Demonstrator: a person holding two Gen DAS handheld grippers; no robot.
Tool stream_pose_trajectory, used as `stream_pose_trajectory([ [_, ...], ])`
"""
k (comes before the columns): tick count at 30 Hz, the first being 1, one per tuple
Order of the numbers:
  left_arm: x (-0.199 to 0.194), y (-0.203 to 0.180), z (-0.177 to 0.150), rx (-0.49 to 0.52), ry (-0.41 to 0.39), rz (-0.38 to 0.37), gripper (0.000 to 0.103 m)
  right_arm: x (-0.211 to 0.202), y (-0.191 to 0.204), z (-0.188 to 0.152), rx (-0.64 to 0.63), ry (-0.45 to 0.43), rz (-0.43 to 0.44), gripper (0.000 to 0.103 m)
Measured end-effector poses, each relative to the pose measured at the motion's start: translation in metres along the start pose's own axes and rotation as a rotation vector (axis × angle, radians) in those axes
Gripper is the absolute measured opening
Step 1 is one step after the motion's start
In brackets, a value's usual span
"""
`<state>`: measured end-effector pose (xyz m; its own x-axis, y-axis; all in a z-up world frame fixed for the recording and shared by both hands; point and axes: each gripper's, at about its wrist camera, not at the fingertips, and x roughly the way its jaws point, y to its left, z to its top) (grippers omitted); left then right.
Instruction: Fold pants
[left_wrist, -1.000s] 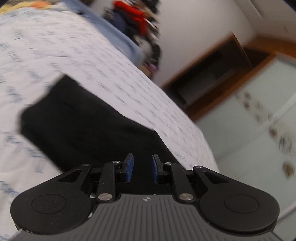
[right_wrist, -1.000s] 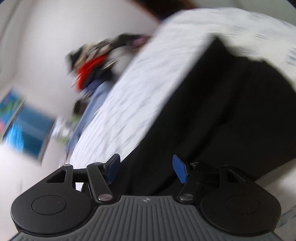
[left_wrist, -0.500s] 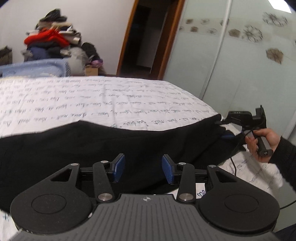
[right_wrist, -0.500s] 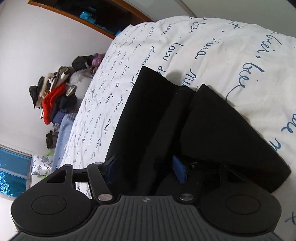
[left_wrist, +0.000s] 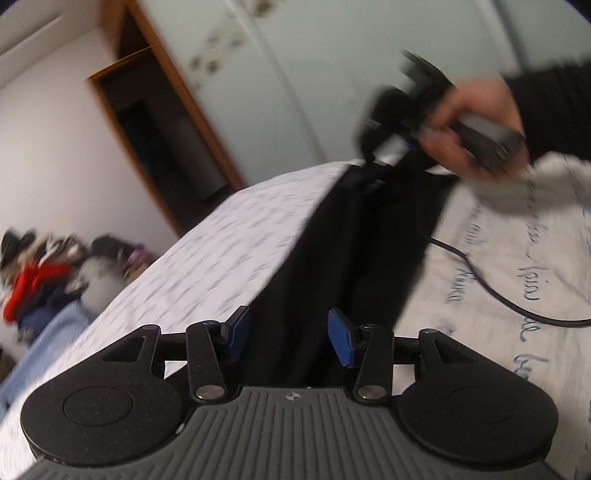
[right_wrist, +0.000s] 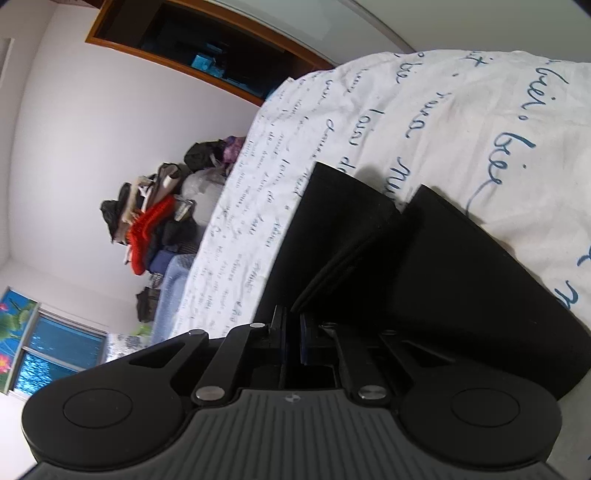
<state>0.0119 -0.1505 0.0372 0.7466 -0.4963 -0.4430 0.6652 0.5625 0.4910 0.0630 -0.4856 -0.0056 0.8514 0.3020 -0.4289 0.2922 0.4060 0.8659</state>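
Black pants (left_wrist: 354, 258) lie stretched along a white bedspread with blue handwriting print (left_wrist: 229, 251). My left gripper (left_wrist: 287, 338) is open, its blue pads on either side of the near end of the pants. My right gripper (right_wrist: 293, 339) is shut on an edge of the black pants (right_wrist: 443, 273), whose two leg ends fan out ahead of it. In the left wrist view the right gripper (left_wrist: 384, 147) shows at the far end of the pants, held by a hand in a black sleeve.
A pile of clothes (right_wrist: 155, 225) with a red item sits beyond the bed by the wall. A wooden-framed doorway (left_wrist: 162, 136) and pale wardrobe doors (left_wrist: 303, 74) stand behind. A black cable (left_wrist: 495, 291) runs over the bedspread.
My right gripper has closed on the pants edge. My left gripper has swung round and now straddles the near end of the pants, jaws wider open.
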Motion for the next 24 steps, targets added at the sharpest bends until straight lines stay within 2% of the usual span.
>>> stream_pose_trajectory([
  [4,0.032,-0.021,0.005,0.096,0.033,0.035,0.054,-0.003,0.003,0.000,-0.001,0.013,0.034,0.006],
  [6,0.047,-0.021,0.006,0.089,0.077,0.041,0.054,-0.002,0.002,0.000,-0.001,0.018,0.039,0.006],
  [8,0.058,-0.019,0.010,0.093,0.133,0.014,0.054,-0.002,-0.001,0.001,0.008,0.019,0.048,0.006],
  [11,0.064,-0.014,0.014,0.070,0.141,-0.047,0.055,-0.005,-0.006,0.001,0.022,0.022,0.058,0.006],
  [16,0.090,-0.014,0.009,0.092,0.237,0.010,0.053,-0.005,-0.004,0.001,0.028,0.030,0.073,0.006],
  [19,0.098,-0.005,0.008,0.066,0.269,0.031,0.039,-0.006,-0.005,0.001,0.026,0.036,0.077,0.006],
  [21,0.104,-0.006,0.009,0.079,0.280,0.032,0.022,-0.005,-0.006,0.001,0.037,0.035,0.083,0.007],
  [23,0.106,-0.006,0.006,0.087,0.277,0.034,0.010,-0.005,-0.009,0.002,0.054,0.034,0.081,0.008],
  [24,0.105,-0.006,0.007,0.088,0.268,0.046,0.010,-0.004,-0.012,0.002,0.068,0.033,0.068,0.009],
])
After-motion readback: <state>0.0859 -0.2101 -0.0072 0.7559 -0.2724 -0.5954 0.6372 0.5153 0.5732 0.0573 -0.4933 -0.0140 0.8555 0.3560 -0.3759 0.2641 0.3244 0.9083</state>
